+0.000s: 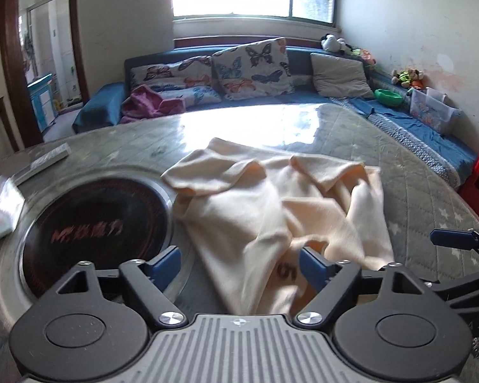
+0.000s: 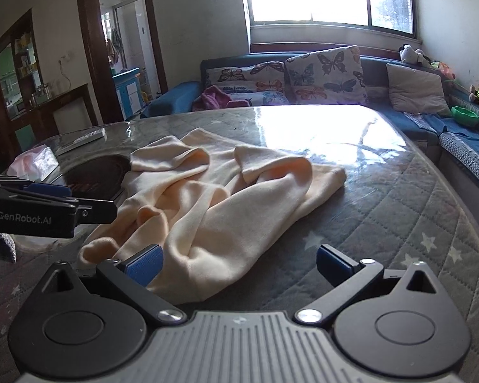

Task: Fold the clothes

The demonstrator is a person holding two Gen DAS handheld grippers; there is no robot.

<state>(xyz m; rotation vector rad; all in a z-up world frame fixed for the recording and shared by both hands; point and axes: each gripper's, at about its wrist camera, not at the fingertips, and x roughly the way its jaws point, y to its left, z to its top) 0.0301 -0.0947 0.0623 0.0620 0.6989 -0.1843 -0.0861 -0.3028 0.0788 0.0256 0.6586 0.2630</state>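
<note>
The cream shirt (image 1: 271, 210) lies crumpled on the quilted table (image 1: 424, 191), just beside the round hotplate (image 1: 95, 229). My left gripper (image 1: 241, 268) and right gripper (image 2: 239, 266) both stand spread over its near hem, pinching nothing.

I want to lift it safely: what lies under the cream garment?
The cream garment lies on the quilted table cover; its left edge overlaps the round dark hotplate. Anything else beneath the cloth is hidden.
</note>
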